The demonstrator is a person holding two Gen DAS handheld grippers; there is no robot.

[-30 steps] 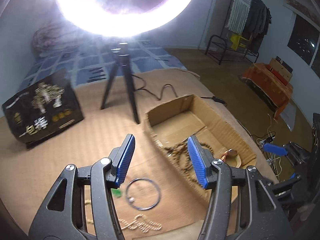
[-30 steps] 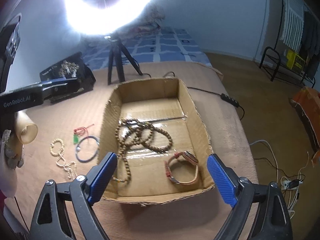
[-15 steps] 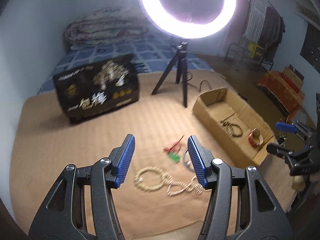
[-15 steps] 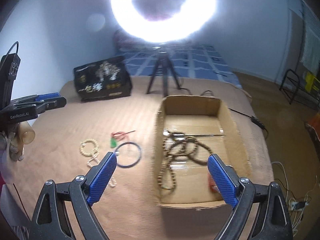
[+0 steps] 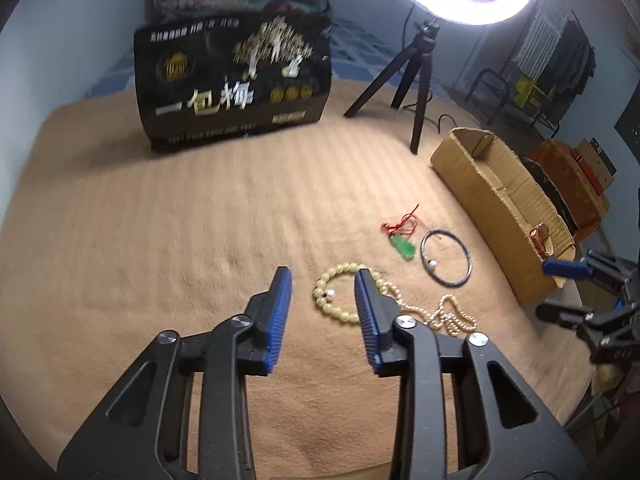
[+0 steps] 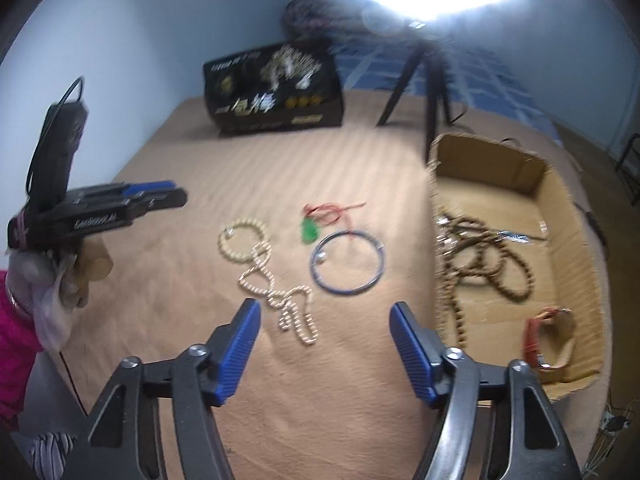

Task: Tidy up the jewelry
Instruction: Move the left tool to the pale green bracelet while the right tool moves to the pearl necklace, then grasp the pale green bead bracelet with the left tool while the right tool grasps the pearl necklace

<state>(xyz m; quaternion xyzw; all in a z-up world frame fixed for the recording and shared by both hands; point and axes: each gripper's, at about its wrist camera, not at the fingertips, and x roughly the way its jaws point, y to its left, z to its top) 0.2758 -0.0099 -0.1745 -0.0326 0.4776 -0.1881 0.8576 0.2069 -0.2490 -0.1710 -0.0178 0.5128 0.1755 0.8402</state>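
Left wrist view: the left gripper (image 5: 322, 312) hangs over the tan cloth (image 5: 160, 240), jaws apart and empty; they have just been closing, with nothing between them.
Right wrist view: the right gripper (image 6: 326, 346) is also released and empty; its jaws have just been narrowing above the thin bead necklace (image 6: 280, 300).
Loose pieces: a cream bead bracelet (image 5: 340, 292), the thin necklace, a green pendant on a red cord (image 5: 404, 246) and a dark wire hoop (image 5: 446, 258) lie close together on the cloth, beside the cardboard box (image 5: 496, 196).
Already in the box: a brown bead string (image 6: 480, 256) and a watch (image 6: 548, 336).
Handling: all are light. Bead strands are limp and likely to slip or trail, so pinch across several beads. The hoop looks stiff and thin; take it on its rim.
Writing: the black carton (image 5: 236, 80) bears large Chinese characters, "一包梅"; the left gripper's body in the right wrist view reads roughly "GenRobot.AI", blurred.
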